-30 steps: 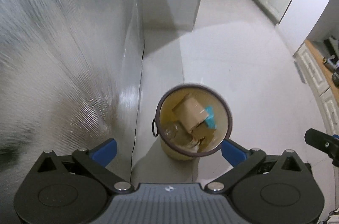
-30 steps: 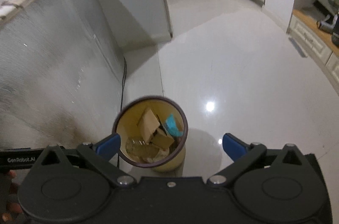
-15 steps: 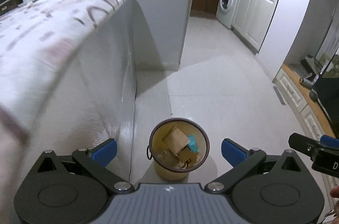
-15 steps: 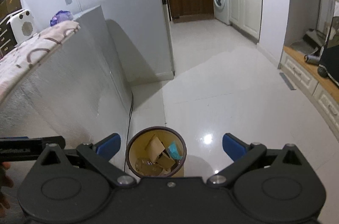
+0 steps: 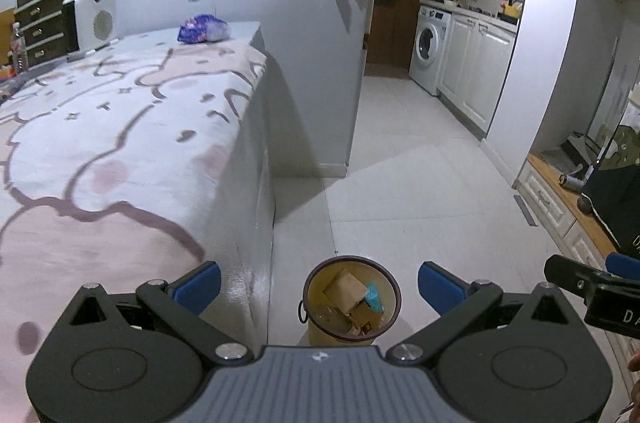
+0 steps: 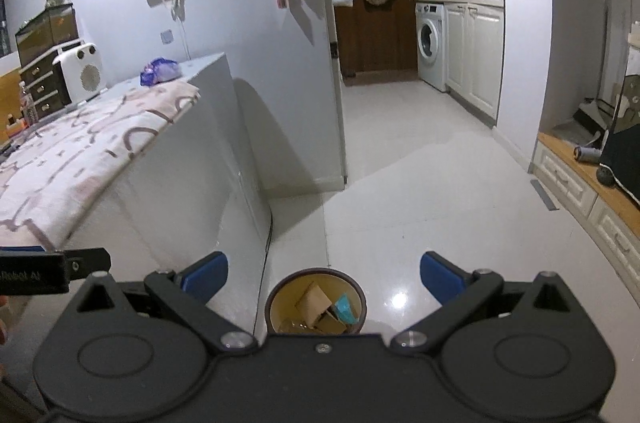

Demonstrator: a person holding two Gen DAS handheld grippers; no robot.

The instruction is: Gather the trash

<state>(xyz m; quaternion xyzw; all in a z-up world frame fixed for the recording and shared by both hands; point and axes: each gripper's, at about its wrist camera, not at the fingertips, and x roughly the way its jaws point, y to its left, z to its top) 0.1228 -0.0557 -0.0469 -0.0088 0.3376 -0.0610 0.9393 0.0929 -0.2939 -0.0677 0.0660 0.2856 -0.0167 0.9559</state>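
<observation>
Both claws, left claw [image 5: 319, 282] and right claw [image 6: 324, 275], released and empty above bin [image 5: 351, 299]; bin on floor beside worktop [image 5: 120, 143], likely scanning for more trash.

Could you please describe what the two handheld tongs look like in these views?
Both match: the left tongs and right tongs have matte black linkage arms with silver pivot bolts, round black discs either side, and blue fingertips. The left body is ribbed grey-blue with a small white logo; the right body is plain black. No cables show.
</observation>
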